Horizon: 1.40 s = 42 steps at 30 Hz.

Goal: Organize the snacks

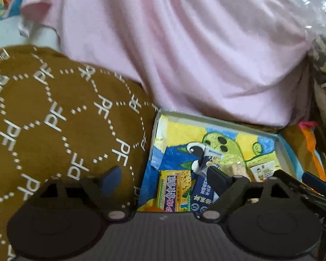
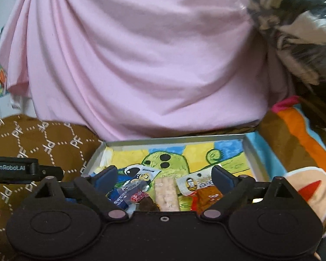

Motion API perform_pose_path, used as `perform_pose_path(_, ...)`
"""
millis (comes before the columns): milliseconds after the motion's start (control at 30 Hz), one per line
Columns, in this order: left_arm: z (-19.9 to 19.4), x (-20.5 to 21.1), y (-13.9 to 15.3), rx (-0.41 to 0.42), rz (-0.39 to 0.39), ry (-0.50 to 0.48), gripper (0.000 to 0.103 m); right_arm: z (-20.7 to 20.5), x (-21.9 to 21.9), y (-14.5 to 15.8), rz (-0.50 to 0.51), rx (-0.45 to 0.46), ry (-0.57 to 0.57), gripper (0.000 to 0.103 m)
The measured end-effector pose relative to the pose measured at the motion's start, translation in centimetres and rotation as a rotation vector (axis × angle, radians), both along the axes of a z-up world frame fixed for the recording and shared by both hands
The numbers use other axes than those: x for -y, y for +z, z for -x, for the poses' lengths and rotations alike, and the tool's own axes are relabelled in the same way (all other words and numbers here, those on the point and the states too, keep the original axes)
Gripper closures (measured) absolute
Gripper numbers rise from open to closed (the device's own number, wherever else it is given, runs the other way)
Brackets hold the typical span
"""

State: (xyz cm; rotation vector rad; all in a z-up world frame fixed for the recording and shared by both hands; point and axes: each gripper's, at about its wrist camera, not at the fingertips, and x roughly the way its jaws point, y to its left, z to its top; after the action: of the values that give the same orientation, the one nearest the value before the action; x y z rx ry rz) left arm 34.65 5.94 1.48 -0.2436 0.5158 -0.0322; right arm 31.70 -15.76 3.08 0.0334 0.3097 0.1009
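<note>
The snacks lie loose inside the shallow rectangular tray with grey rim and a bright cactus drawing on its floor, and all of them look light, thin and crinkly, so each should lift easily but may slide on its glossy film. Toward the tray's left side sits the yellow flat biscuit packet with purple lettering; just beside it, nearer the tray's middle, the dark blue foil sachet. The pale clear-wrapped wafer bar lies at the tray's middle and seems brittle, best pinched across its narrow width, not squeezed hard. Right of it rests the white-and-orange sealed pouch with a printed figure, soft and likely best taken by its sealed end. The left gripper and the right gripper both hover over the tray's near edge, jaws spread wide with nothing held. A brown patterned cushion lies left of the tray.
</note>
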Motion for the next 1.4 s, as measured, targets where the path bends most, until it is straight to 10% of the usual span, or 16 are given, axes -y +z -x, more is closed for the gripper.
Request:
perform_pose_path(667, 13.3, 1.7, 3.4, 0.154, -0.067, 0.035, 0.000, 13.4, 1.2, 2.9, -0.058, 0.068, 0.031, 0.001)
perform_pose_path(1400, 24.9, 1.9, -0.6, 0.084, -0.113, 0.089, 0.000, 25.6, 0.7, 0.8, 0.022, 0.018, -0.044, 0.001)
